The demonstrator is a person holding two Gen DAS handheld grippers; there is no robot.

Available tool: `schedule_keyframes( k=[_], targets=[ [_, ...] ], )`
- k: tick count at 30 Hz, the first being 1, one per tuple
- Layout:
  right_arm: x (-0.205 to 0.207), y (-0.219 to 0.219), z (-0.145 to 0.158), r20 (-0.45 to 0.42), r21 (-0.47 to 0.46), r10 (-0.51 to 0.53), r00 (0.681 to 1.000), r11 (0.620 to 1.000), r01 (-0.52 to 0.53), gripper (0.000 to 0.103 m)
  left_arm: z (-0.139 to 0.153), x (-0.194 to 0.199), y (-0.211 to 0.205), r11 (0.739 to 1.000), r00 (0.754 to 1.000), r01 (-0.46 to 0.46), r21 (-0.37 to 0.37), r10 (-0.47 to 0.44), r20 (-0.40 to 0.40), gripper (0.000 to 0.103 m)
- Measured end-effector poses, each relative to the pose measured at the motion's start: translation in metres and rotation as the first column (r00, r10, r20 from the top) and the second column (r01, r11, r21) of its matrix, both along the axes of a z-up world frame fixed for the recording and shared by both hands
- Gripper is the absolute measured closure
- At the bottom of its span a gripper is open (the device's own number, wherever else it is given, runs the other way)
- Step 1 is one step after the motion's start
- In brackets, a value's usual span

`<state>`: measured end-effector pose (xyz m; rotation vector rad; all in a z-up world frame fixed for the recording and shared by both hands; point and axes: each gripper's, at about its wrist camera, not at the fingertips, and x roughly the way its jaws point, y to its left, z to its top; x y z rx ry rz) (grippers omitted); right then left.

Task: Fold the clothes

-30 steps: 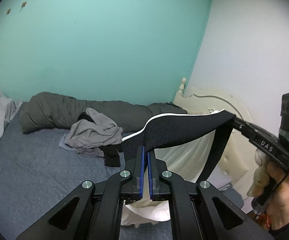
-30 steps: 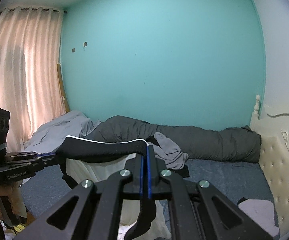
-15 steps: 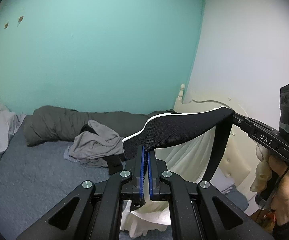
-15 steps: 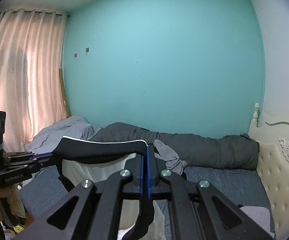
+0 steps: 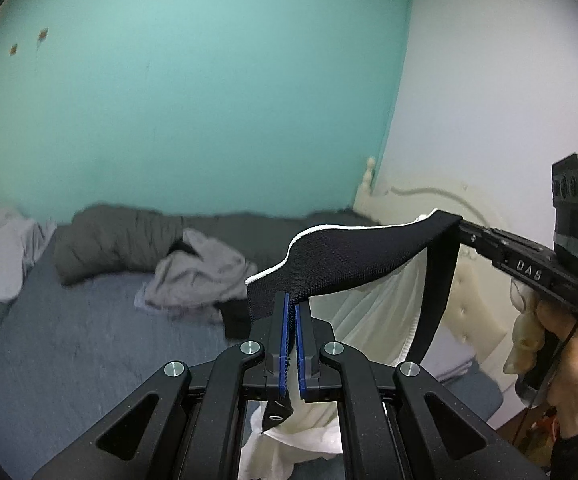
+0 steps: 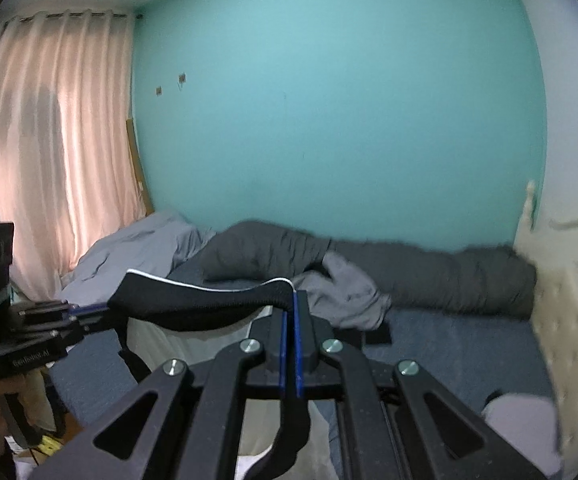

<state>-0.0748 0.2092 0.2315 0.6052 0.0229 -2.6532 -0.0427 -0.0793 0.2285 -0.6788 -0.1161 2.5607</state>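
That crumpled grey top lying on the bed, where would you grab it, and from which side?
Probably from above, pinching the raised fold at the top of the grey top. It lies in a heap on the blue bed cover with its edges tucked under, so a high ridge is likely the easiest part to close two fingers around.

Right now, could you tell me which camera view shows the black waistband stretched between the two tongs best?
The left wrist view: the black waistband faces the camera broadly, its white edge visible, running from the left tongs to the right tongs. The right wrist view shows the band nearly edge-on, as a narrow strip.
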Motion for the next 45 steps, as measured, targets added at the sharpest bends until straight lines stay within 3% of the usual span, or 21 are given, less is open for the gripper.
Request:
schedule_keyframes(
  k=[6,12,17,18,19,21,32,37,45],
  targets=[
    [-0.03,-0.017,-0.081,0.126,0.024,0.038,0.991,0.999,-0.041,0.101,-0.093,-0.029,-0.006,1.0,0.992,-0.013,-0.002,0.013,0.125,0.1],
    [-0.051,-0.047,-0.151,0.214,0.091,0.082,0.973,0.99,-0.104,0.101,-0.189,-0.058,-0.017,1.0,0.969,-0.03,-0.003,0.03,0.247,0.098],
    [-0.064,-0.064,-0.187,0.267,0.125,0.119,0.956,0.98,-0.157,0.101,-0.246,-0.065,-0.023,0.999,0.958,-0.032,-0.039,0.042,0.283,0.086],
    [-0.066,-0.067,-0.192,0.278,0.132,0.122,0.953,0.978,-0.163,0.1,-0.252,-0.065,-0.023,0.998,0.959,-0.035,-0.048,0.048,0.28,0.079],
    [-0.069,-0.07,-0.196,0.285,0.136,0.122,0.951,0.977,-0.166,0.1,-0.257,-0.065,-0.023,0.998,0.961,-0.038,-0.055,0.052,0.273,0.065],
    [-0.073,-0.075,-0.204,0.301,0.14,0.122,0.946,0.975,-0.171,0.1,-0.263,-0.065,-0.023,0.998,0.964,-0.03,-0.052,0.043,0.261,0.057],
    [-0.089,-0.096,-0.231,0.357,0.145,0.118,0.926,0.973,-0.18,0.101,-0.302,-0.07,0.019,0.993,0.965,0.099,-0.07,-0.079,0.25,0.056],
    [-0.093,-0.097,-0.236,0.372,0.131,0.124,0.92,0.974,-0.185,0.101,-0.325,-0.077,0.035,0.993,0.961,0.103,-0.064,-0.083,0.264,0.05],
    [-0.089,-0.099,-0.235,0.368,0.111,0.168,0.914,0.969,-0.222,0.1,-0.346,-0.094,0.051,0.992,0.965,0.098,-0.084,-0.074,0.253,0.05]
  ],
)
